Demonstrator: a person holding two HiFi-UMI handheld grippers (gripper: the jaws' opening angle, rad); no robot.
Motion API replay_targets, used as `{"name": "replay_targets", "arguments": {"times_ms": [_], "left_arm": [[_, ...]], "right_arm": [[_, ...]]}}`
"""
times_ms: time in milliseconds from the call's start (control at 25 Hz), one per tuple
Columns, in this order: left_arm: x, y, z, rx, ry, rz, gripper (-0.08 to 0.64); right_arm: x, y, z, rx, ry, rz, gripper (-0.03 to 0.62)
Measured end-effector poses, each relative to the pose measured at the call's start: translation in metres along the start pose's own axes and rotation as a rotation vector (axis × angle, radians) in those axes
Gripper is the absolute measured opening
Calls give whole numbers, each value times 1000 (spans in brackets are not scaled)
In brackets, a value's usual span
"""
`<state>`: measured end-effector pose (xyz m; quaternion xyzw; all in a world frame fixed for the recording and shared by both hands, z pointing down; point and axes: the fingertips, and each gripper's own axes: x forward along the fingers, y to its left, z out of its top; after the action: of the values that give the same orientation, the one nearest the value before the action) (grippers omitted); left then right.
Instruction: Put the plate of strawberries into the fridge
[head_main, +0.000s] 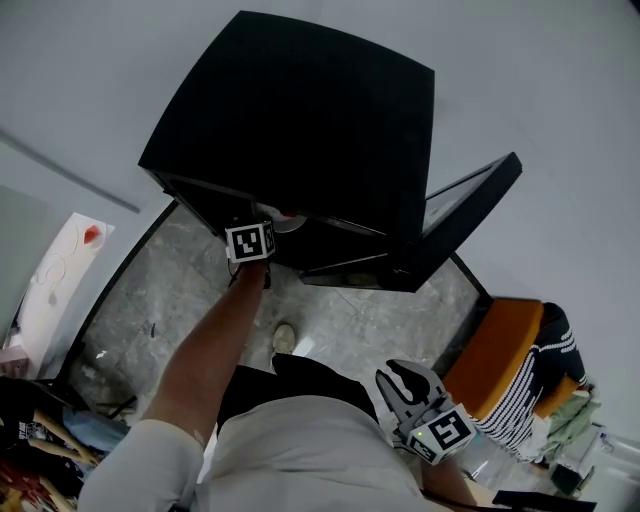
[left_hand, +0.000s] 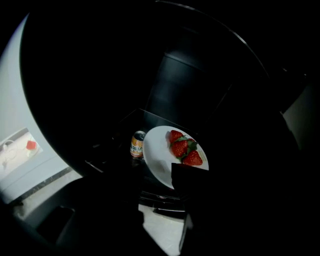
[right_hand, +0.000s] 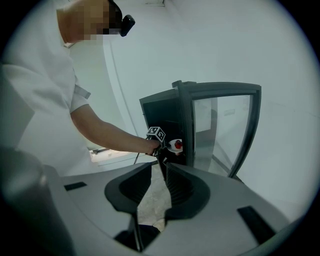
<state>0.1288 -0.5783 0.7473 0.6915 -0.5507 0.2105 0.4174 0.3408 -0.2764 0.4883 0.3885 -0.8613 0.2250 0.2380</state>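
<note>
My right gripper (right_hand: 159, 167) hangs low beside my hip, its two jaws a narrow slot apart with nothing between them, only grey stone floor (head_main: 180, 290) showing through the gap. The cube on it bears a black-and-white square marker and no lettering. Just past it to my right stands an orange chair (head_main: 495, 350) with a black-and-white striped garment (head_main: 535, 375) draped over it. My left arm is stretched forward, and my left gripper (head_main: 265, 228), with the same kind of marker cube, reaches into the mouth of the black fridge (head_main: 300, 120). Its jaws stand apart. One dark jaw tip overlaps the near rim of the white plate (left_hand: 160, 152), but in that gloom I cannot tell whether it touches. The plate lies inside the fridge on a shelf and carries three red strawberries (left_hand: 182, 149) with green leaves, bunched toward its far side. Just to the left of the plate stands a small can (left_hand: 137, 145), orange and white. It has a band of blue print that is too small for me to read. Behind both, the fridge interior is dark. The glass door (head_main: 470, 210) is swung wide open to the right.
</note>
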Motion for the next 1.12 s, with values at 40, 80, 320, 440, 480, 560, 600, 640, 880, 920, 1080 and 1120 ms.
{"name": "replay_targets", "arguments": {"times_ms": [40, 80, 320, 440, 480, 560, 600, 640, 880, 920, 1080, 1120], "left_arm": [[-5, 2, 1, 13, -7, 3, 161], [-12, 3, 2, 23, -18, 2, 161], [-56, 4, -6, 24, -53, -100, 161], [-89, 5, -15, 23, -53, -149, 161], [-102, 6, -17, 26, -54, -166, 161], [-131, 4, -23, 40, -55, -209, 161], [-145, 4, -28, 52, -53, -232, 161], [-158, 4, -35, 67, -51, -254, 161], [-255, 17, -79, 125, -41, -388, 160], [-273, 21, -89, 131, -36, -406, 160], [-339, 42, -123, 155, -21, -485, 158], [-356, 47, -131, 160, -21, -505, 156]], "right_arm": [[1, 3, 0, -1, -1, 1, 87], [2, 6, -1, -3, -3, 1, 87], [9, 36, 3, -29, -22, 22, 87], [15, 59, 8, -47, -32, 42, 87], [17, 68, 10, -57, -35, 49, 87], [21, 86, 12, -80, -42, 59, 87], [23, 94, 13, -87, -45, 61, 87], [24, 102, 14, -93, -49, 59, 87], [37, 161, 16, -113, -77, 60, 87], [38, 173, 16, -117, -81, 64, 87], [45, 222, 7, -128, -89, 72, 86], [46, 235, 4, -132, -89, 73, 86]]}}
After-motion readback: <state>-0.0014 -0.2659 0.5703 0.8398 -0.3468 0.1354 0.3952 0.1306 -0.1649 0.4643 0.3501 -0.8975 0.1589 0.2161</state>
